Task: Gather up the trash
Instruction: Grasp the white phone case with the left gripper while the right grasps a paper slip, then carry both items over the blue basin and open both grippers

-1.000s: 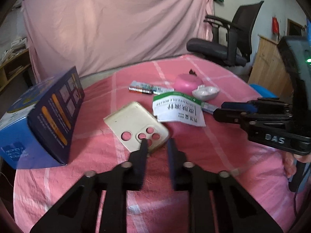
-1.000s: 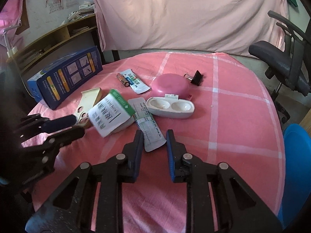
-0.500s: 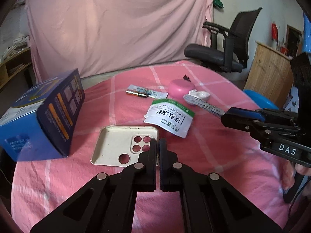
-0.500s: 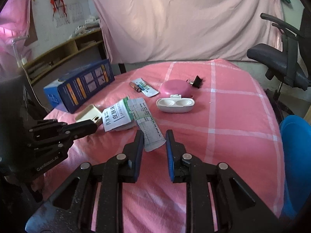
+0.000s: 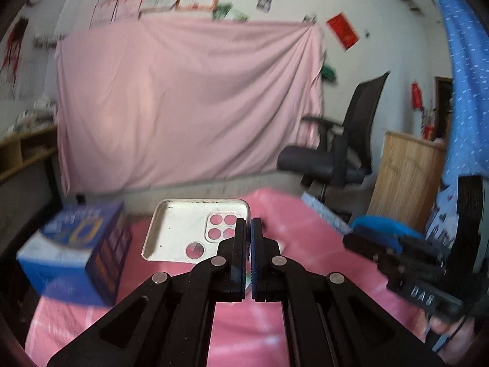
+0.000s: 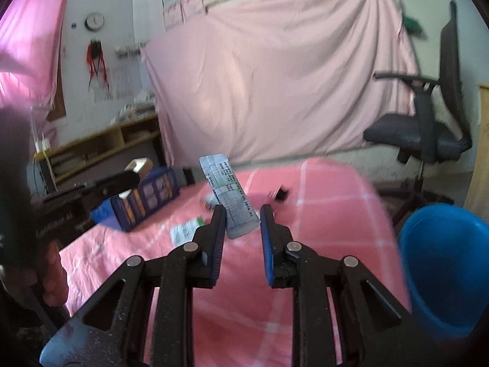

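My left gripper (image 5: 248, 223) is shut on the edge of a cream phone case (image 5: 183, 229) with round camera holes and holds it lifted above the pink table (image 5: 275, 321). My right gripper (image 6: 243, 211) has a printed paper strip (image 6: 227, 195) between its fingers, raised off the table; a gap shows between the jaws, so the grip is unclear. A blue bin (image 6: 446, 263) stands right of the table; its rim also shows in the left wrist view (image 5: 379, 224). A green-and-white packet (image 6: 186, 232) lies on the cloth.
A blue box (image 5: 76, 250) stands at the table's left, also in the right wrist view (image 6: 146, 198). A black binder clip (image 6: 279, 194) lies far on the table. An office chair (image 6: 428, 128) and a wooden cabinet (image 5: 406, 177) stand on the right. A pink sheet hangs behind.
Both grippers have risen and tilted up. The left one has lifted the phone case off the table. The right one has lifted the paper strip.
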A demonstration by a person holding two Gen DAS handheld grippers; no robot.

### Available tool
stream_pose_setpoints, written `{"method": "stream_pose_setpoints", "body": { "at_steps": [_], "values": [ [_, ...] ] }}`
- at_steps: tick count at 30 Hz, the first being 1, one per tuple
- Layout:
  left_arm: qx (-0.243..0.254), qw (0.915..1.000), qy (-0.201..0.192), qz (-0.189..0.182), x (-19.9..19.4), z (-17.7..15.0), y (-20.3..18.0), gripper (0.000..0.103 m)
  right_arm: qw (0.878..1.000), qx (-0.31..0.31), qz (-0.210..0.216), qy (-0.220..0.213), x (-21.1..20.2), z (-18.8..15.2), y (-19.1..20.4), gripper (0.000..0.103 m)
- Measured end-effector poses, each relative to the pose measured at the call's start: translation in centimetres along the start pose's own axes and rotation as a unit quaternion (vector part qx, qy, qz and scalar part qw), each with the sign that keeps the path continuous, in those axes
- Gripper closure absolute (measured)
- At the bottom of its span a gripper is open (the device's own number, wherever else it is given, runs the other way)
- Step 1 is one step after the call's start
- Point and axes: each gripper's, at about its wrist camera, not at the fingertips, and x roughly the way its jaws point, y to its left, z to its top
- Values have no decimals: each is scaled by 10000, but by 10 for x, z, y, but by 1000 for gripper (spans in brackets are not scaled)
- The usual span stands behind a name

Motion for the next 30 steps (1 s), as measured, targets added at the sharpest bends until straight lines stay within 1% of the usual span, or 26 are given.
{"method": "stream_pose_setpoints", "body": {
  "at_steps": [2,6,8,12,14,17,20,23,25,28,30],
  "values": [
    [118,9996,-250,-108,0,11,-13,102,9996,73,-134,-258,-13,6,-8,55],
    [312,9973,-539,-388,6,27,-41,102,9949,146,-609,-790,-42,17,-26,55],
    [372,9959,-598,-560,11,34,-55,102,9907,185,-867,-1036,-55,21,-35,55],
    [533,9924,-638,-912,27,42,-87,102,9824,276,-1311,-1299,-75,23,-55,55],
    [635,9903,-584,-1085,37,45,-105,102,9791,342,-1531,-1294,-82,23,-67,55],
    [732,9877,-432,-1312,50,46,-133,102,9725,560,-1932,-1176,-90,20,-92,55],
    [722,9838,-185,-1630,69,44,-160,102,9658,771,-2257,-1022,-97,18,-116,55],
    [686,9801,48,-1862,83,41,-181,102,9595,1031,-2473,-868,-101,15,-139,55],
    [628,9771,303,-2013,95,39,-194,102,9547,1273,-2576,-768,-106,11,-154,55],
    [617,9725,593,-2166,110,36,-207,102,9496,1477,-2699,-601,-108,6,-170,55],
    [630,9693,778,-2247,121,34,-216,102,9471,1600,-2752,-414,-106,2,-179,55]
  ]
}}
